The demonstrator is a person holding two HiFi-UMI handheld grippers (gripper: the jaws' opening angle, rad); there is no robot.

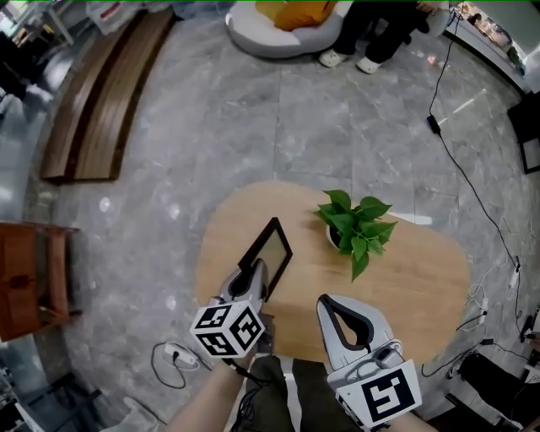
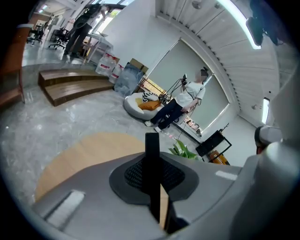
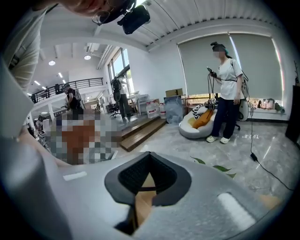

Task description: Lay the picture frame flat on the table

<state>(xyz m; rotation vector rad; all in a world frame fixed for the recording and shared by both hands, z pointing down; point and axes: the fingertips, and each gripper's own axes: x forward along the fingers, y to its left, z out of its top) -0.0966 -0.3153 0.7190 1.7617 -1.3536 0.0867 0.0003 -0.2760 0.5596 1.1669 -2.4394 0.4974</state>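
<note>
The black picture frame (image 1: 268,253) stands tilted on its edge at the left side of the round wooden table (image 1: 422,278). My left gripper (image 1: 255,277) is shut on the frame's near lower corner. In the left gripper view the frame's thin black edge (image 2: 151,143) rises straight up between the jaws of the left gripper (image 2: 153,171). My right gripper (image 1: 326,302) hovers over the table's front edge, to the right of the frame and apart from it. In its own view the right gripper (image 3: 149,155) is shut with nothing in it.
A small potted green plant (image 1: 354,224) stands mid-table, just right of the frame. On the floor are a white plug with a cable (image 1: 177,359), a long wooden bench (image 1: 101,101), a brown chair (image 1: 34,278) and a beanbag (image 1: 287,25). A person (image 2: 183,101) stands beyond.
</note>
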